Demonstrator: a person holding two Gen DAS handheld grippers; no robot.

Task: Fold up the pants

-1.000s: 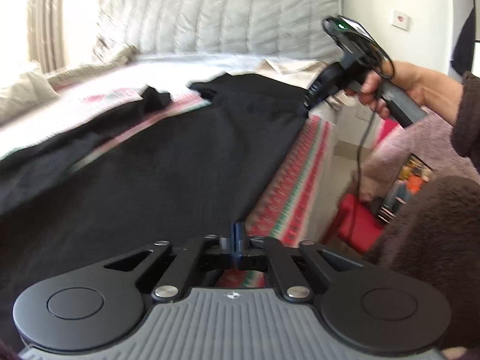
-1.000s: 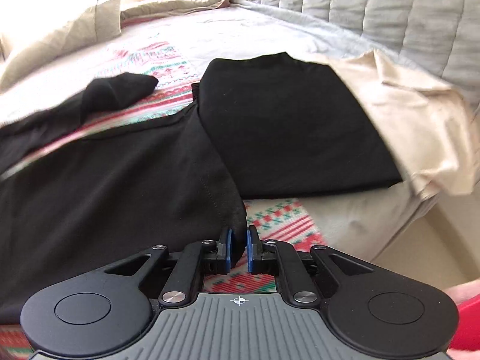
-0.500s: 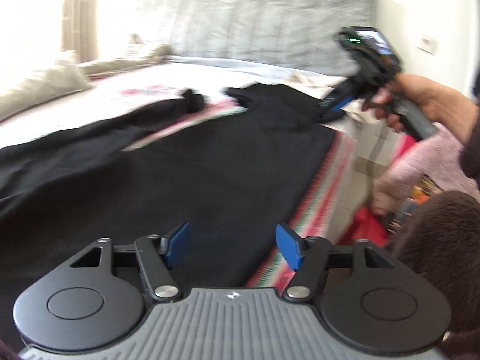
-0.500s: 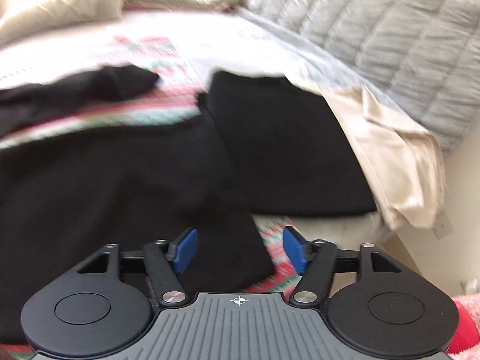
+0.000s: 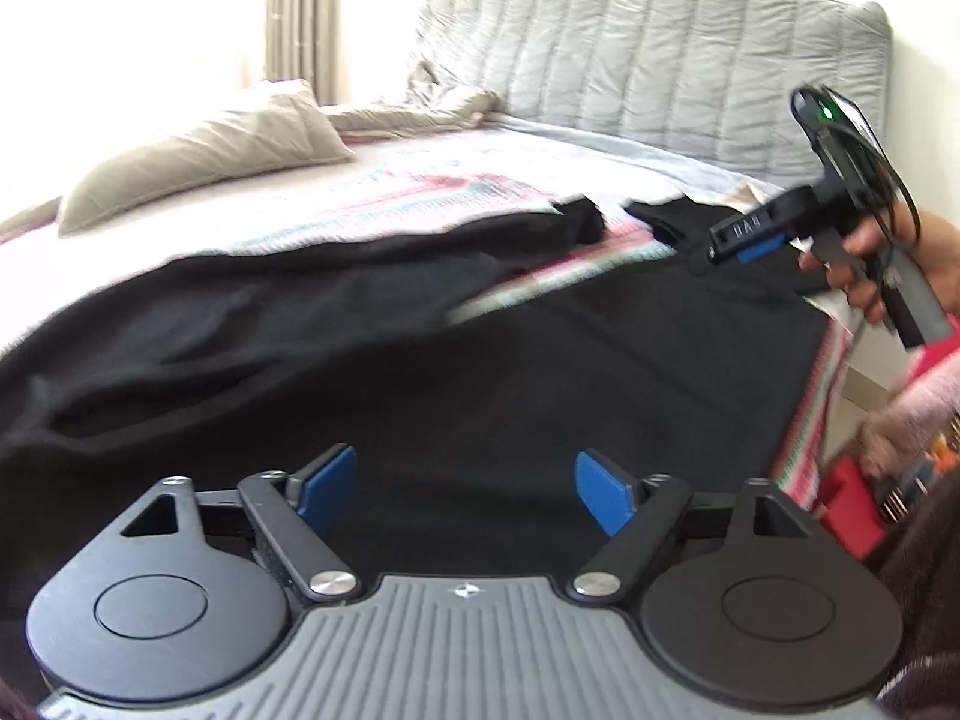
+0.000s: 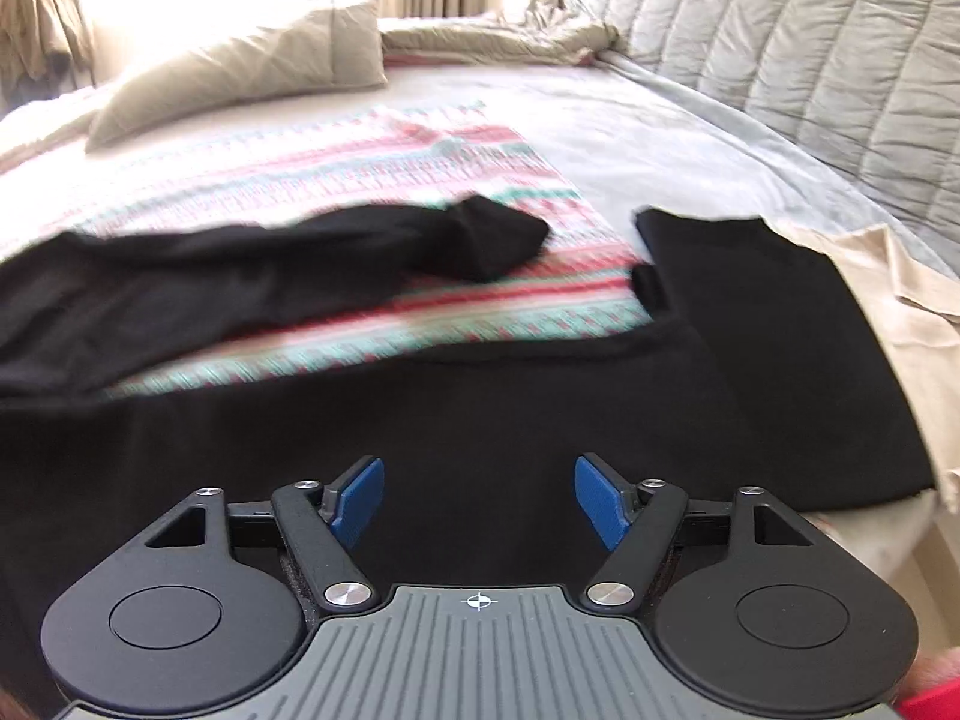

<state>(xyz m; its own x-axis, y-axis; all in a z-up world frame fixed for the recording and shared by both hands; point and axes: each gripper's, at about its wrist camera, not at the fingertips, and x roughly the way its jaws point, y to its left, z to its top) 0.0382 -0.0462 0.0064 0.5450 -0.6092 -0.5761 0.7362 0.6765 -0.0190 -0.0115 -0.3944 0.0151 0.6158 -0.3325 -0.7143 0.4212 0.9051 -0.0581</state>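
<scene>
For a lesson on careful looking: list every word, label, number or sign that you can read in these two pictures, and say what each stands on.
Pale letters on the side of the right gripper, seen from the left wrist: too blurred to read with certainty.
Small round cross-mark on the grey body of each gripper: a symbol, not text.
Black pants, striped blanket, pillow: no text visible.
</scene>
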